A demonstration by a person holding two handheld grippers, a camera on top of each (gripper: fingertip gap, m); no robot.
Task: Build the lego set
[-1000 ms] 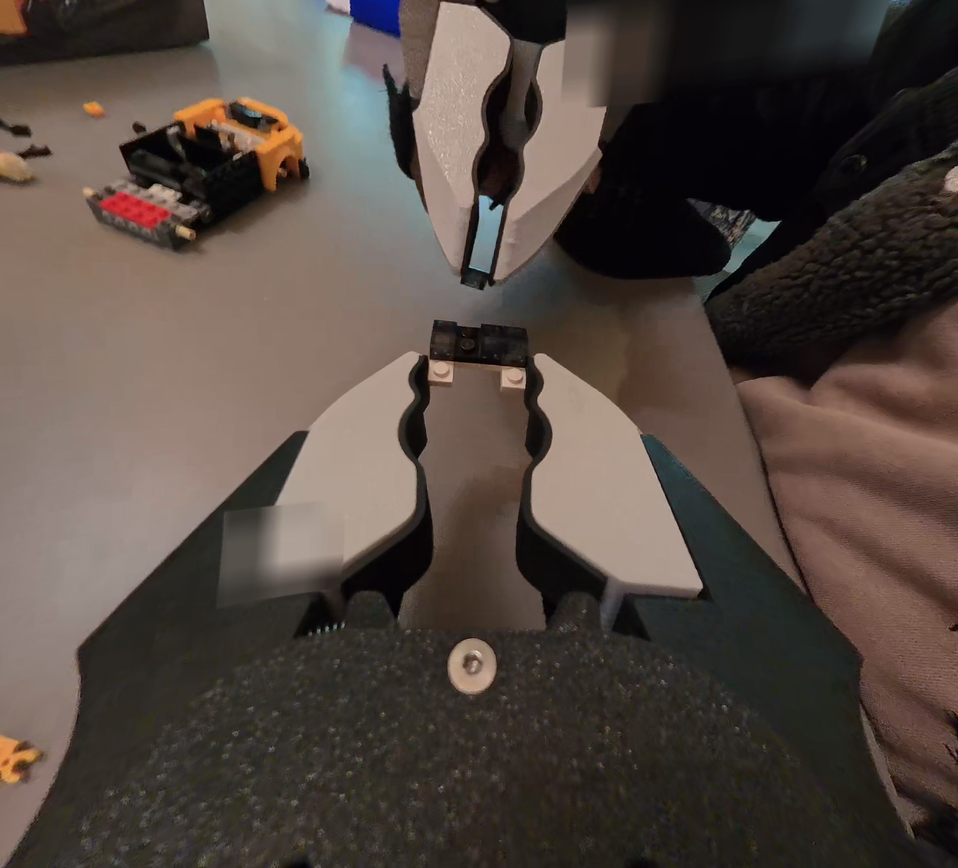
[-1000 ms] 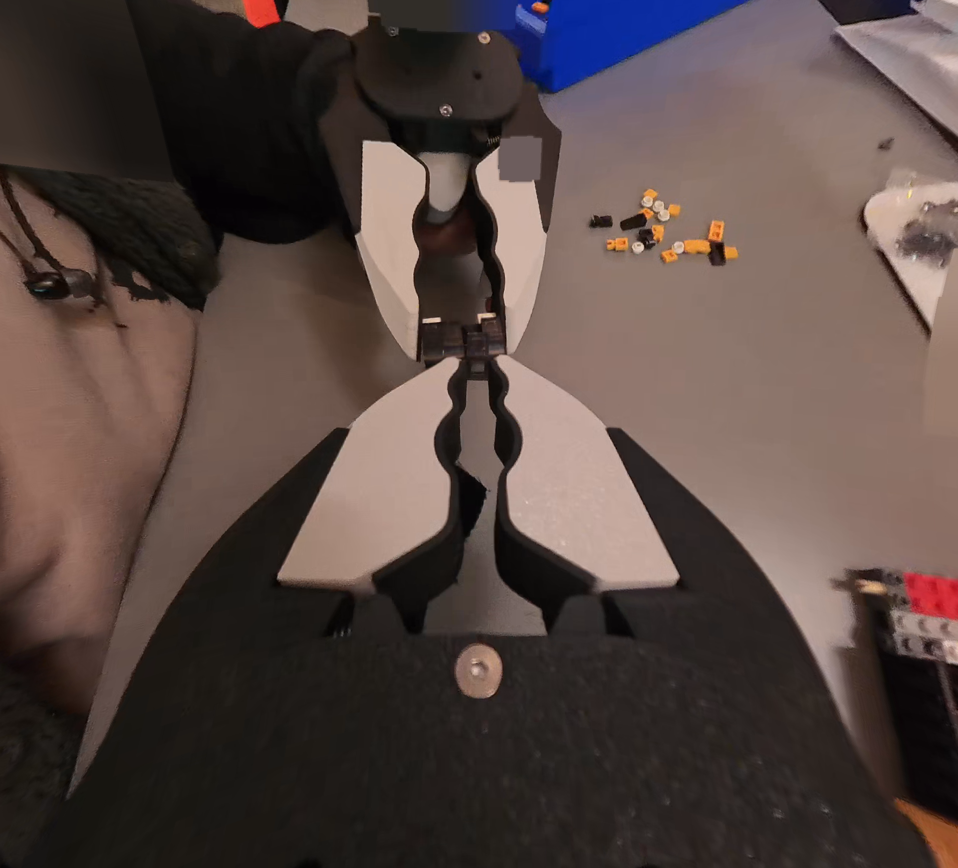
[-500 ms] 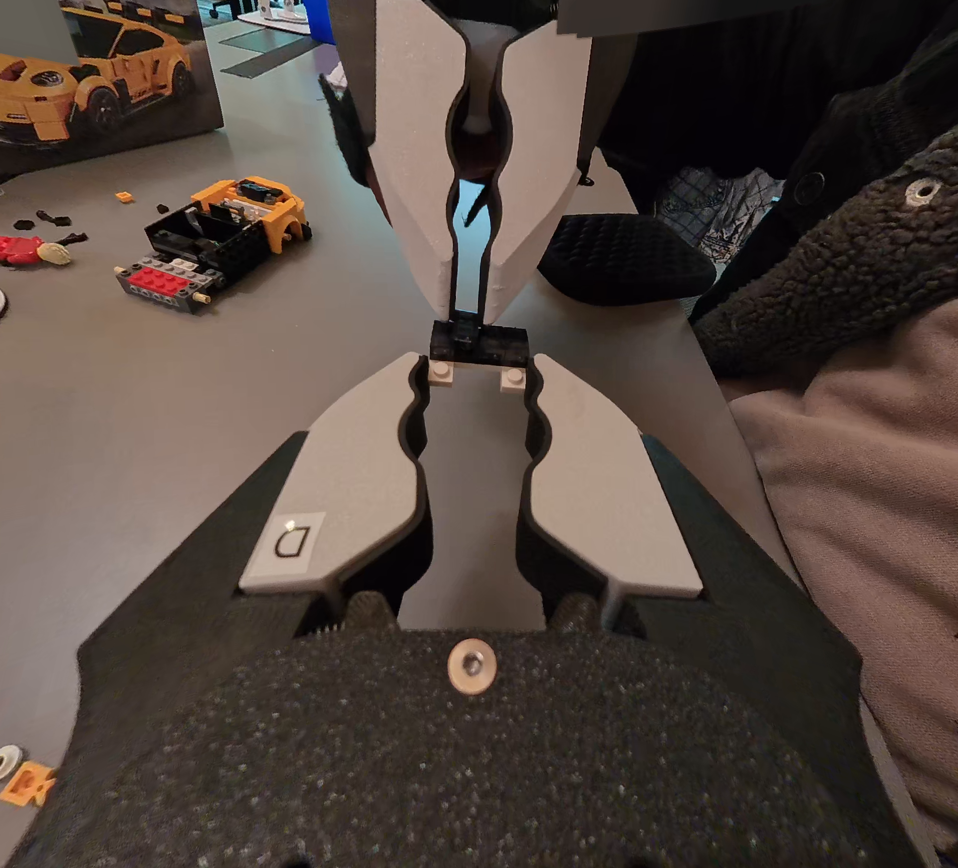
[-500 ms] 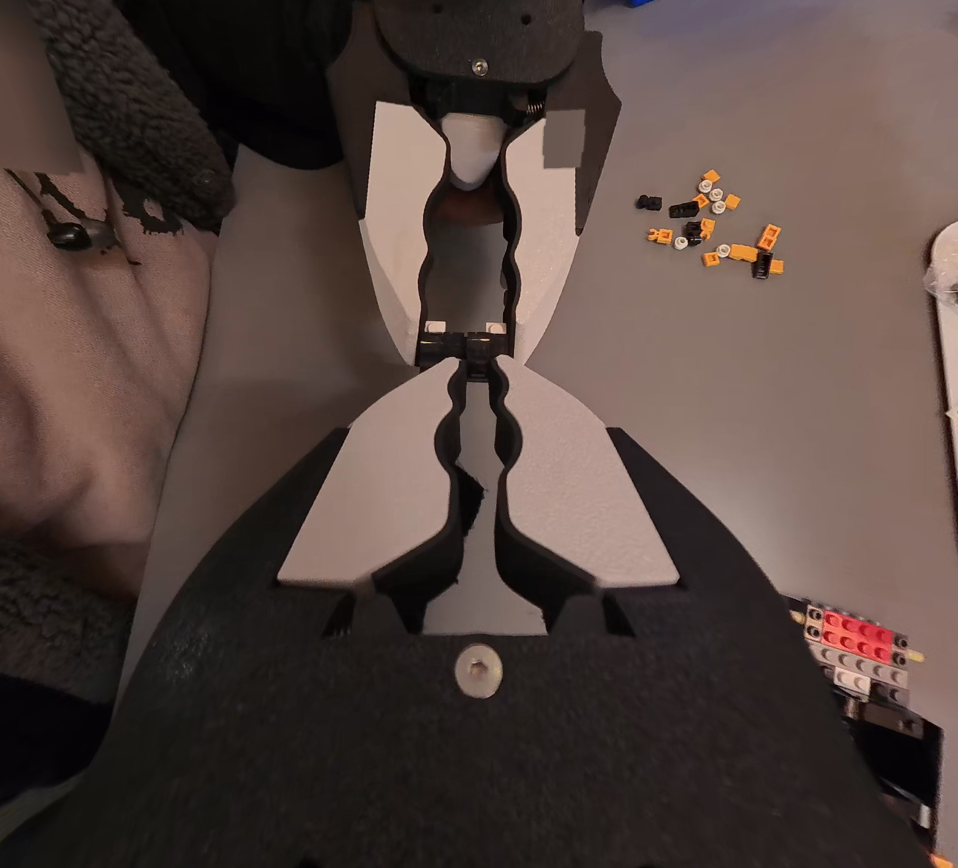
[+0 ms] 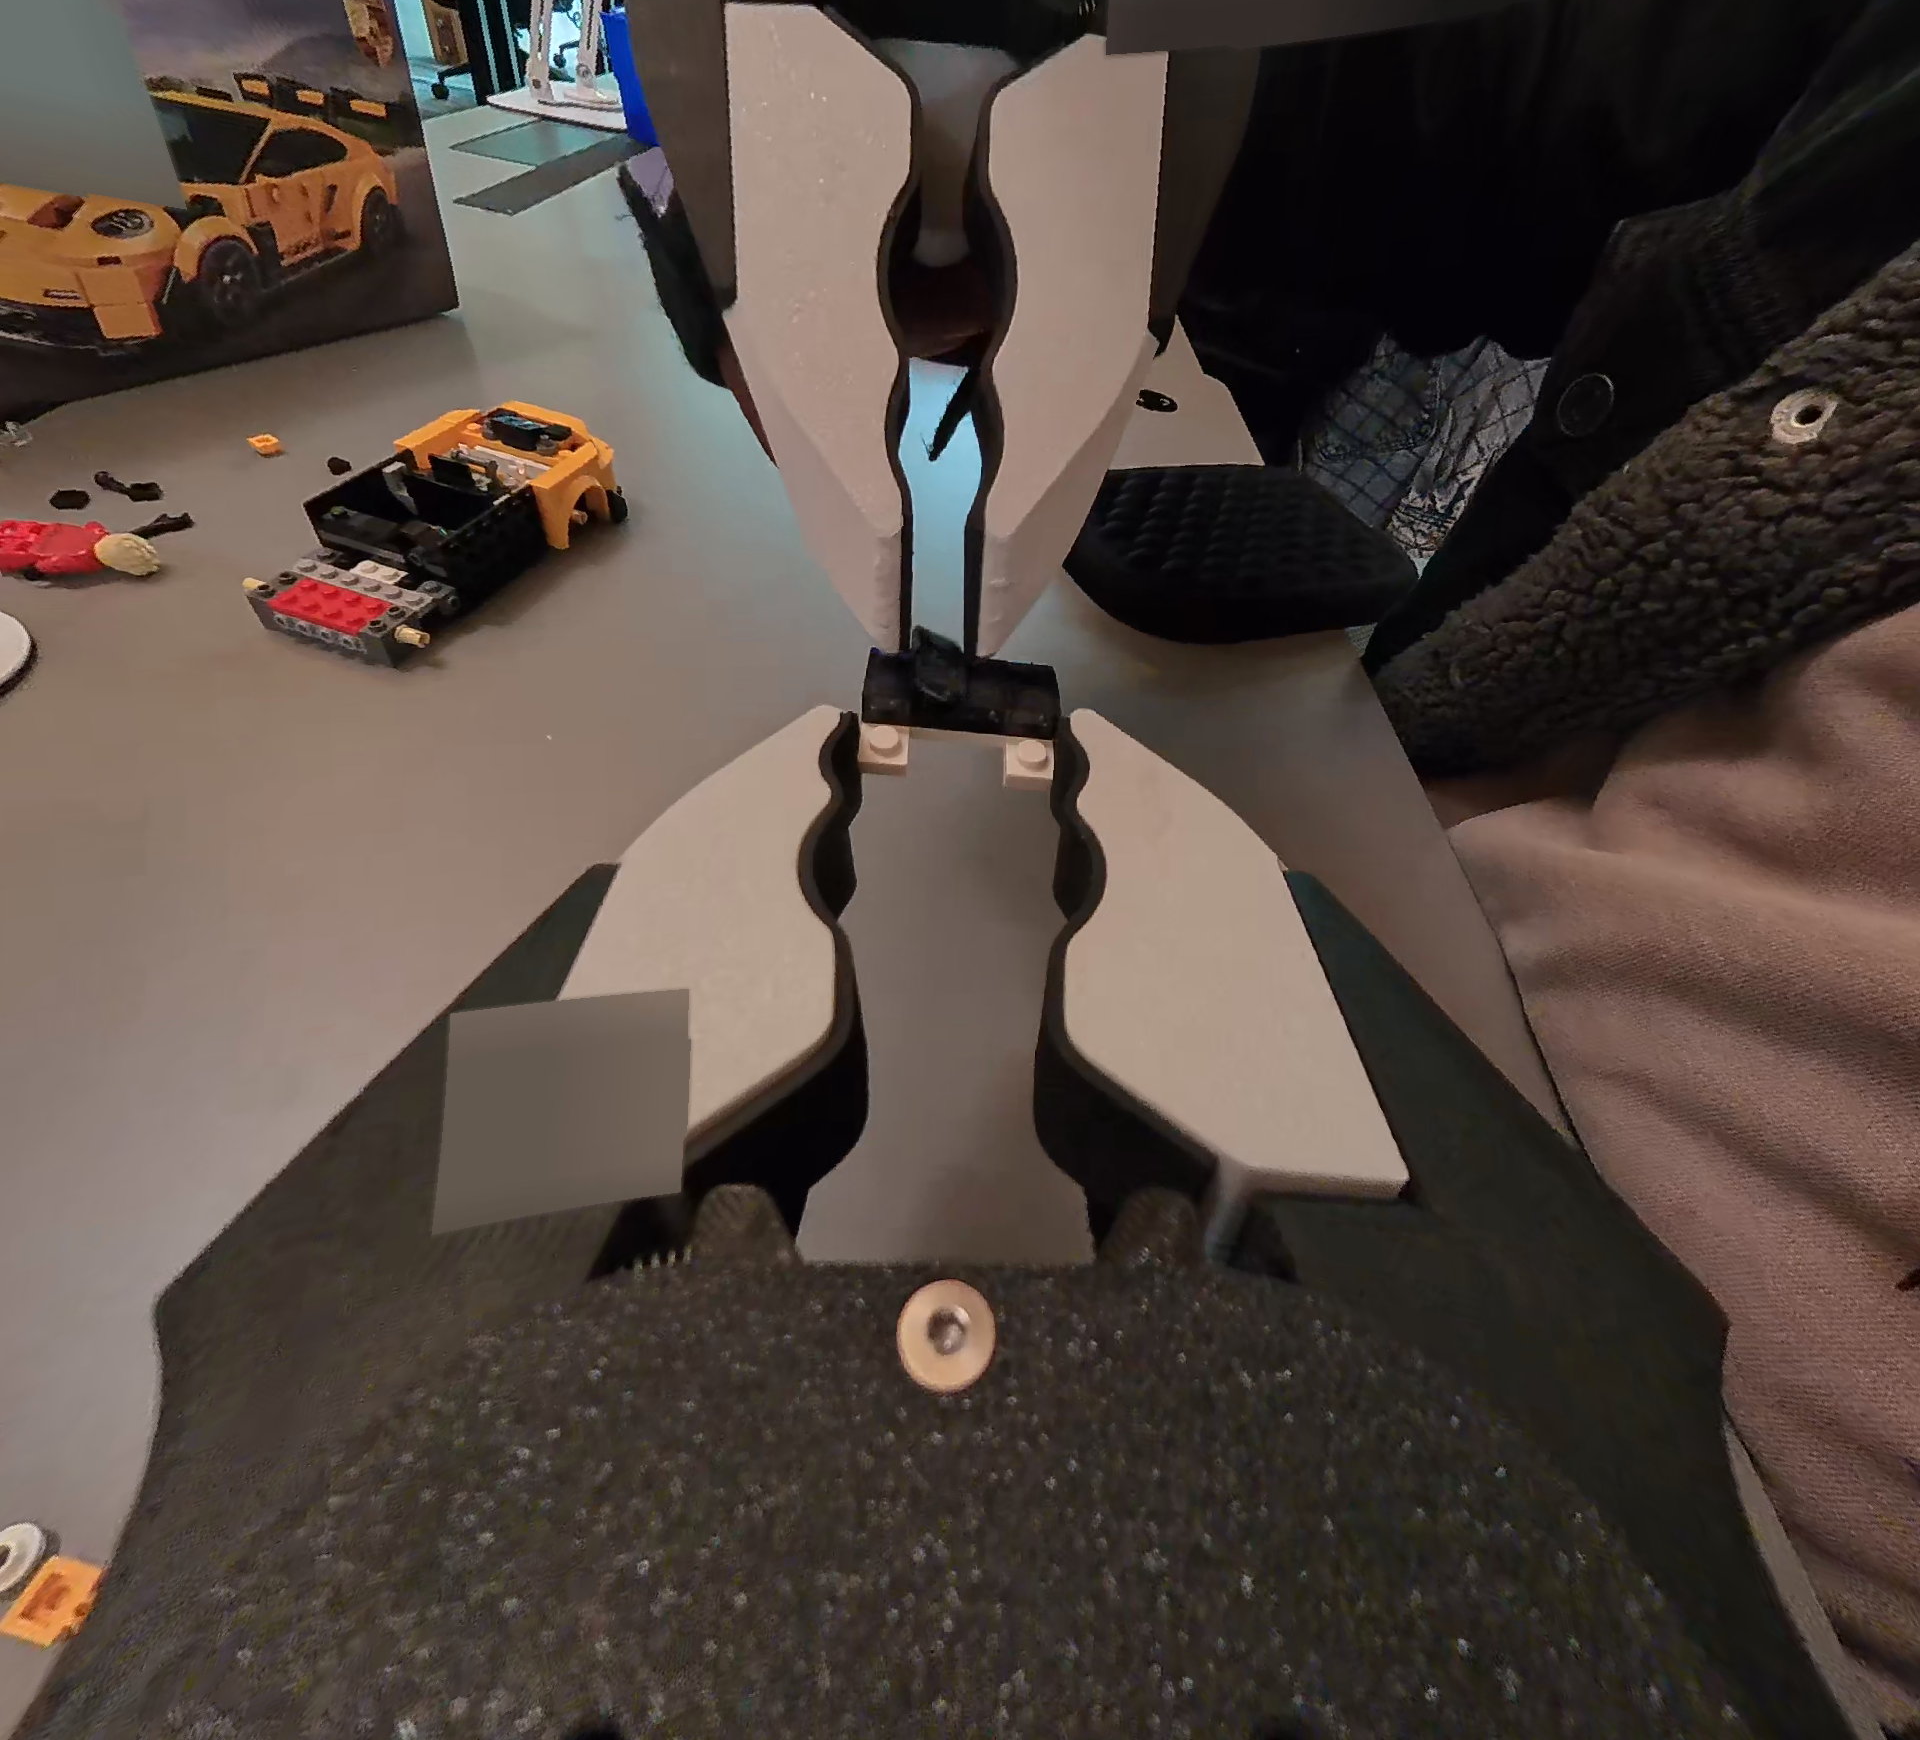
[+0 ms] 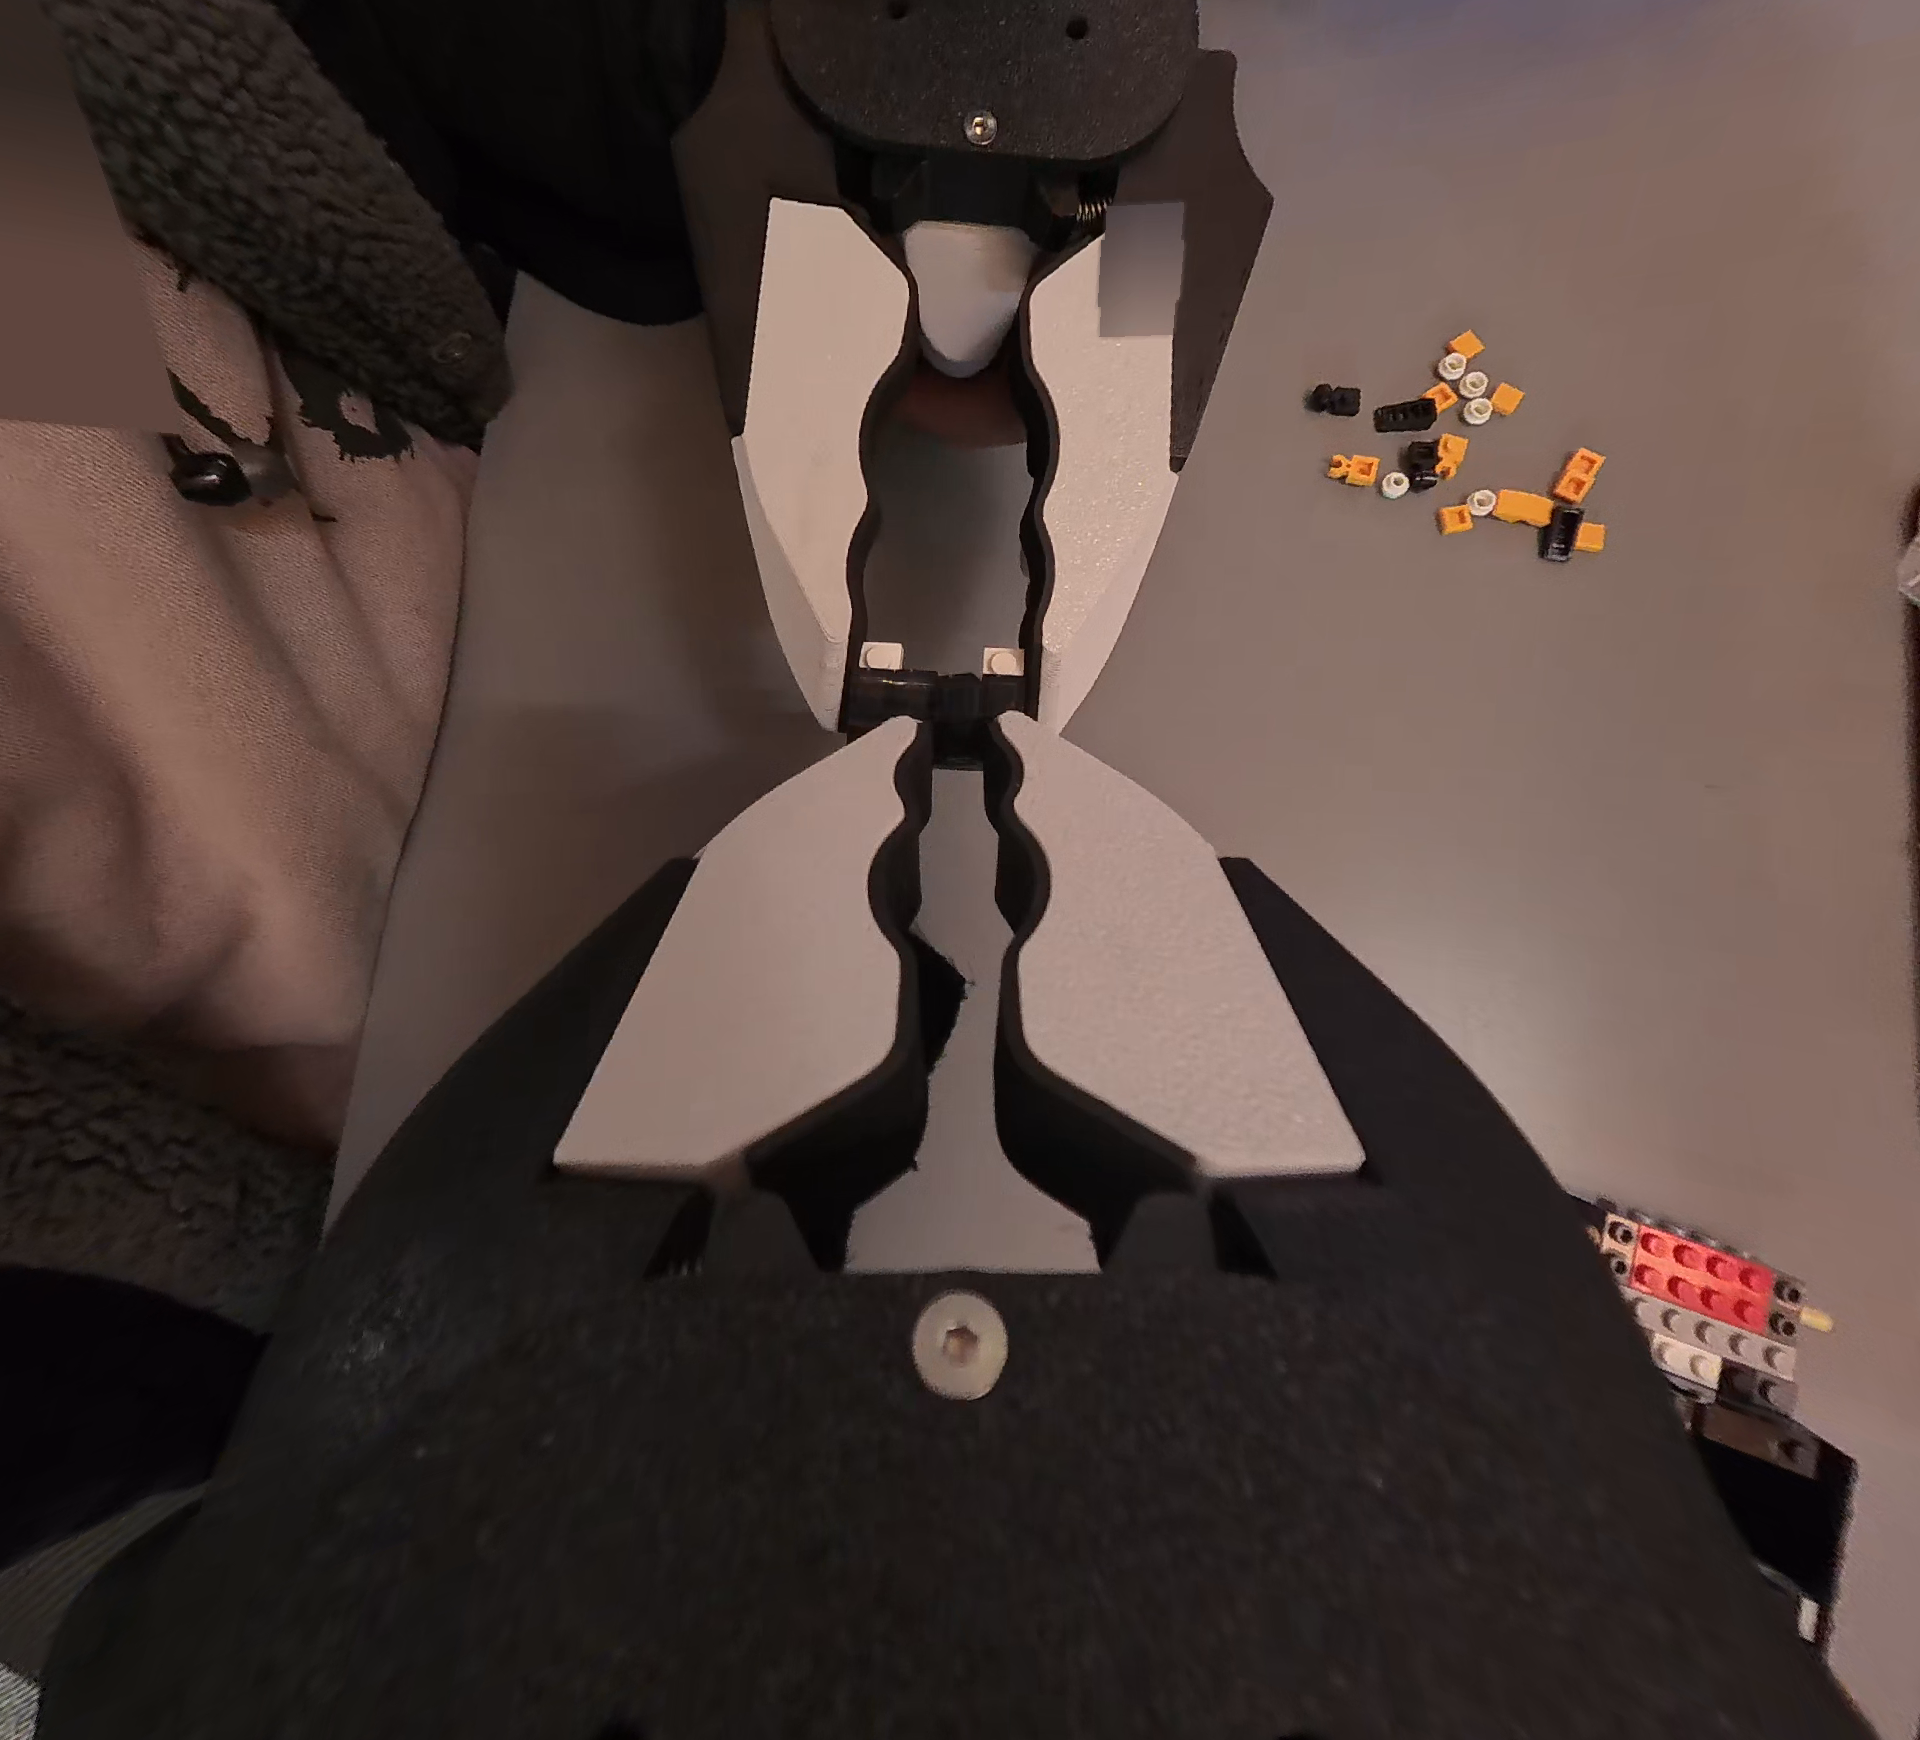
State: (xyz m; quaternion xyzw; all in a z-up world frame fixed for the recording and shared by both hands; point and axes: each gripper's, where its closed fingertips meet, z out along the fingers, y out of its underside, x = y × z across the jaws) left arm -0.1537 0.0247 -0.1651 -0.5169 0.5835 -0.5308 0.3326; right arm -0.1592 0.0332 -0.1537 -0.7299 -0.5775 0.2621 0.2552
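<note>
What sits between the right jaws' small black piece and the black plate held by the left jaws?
Nothing visible. The small piece in the right gripper already touches the black plate, held at its ends by the left gripper.

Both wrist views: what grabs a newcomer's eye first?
Dead centre, the two hand-held grippers meet tip to tip: the left hand-held gripper holds a small black brick assembly while the right hand-held gripper pinches a small black piece against it. Next comes the half-built orange and black car on the grey table.
</note>
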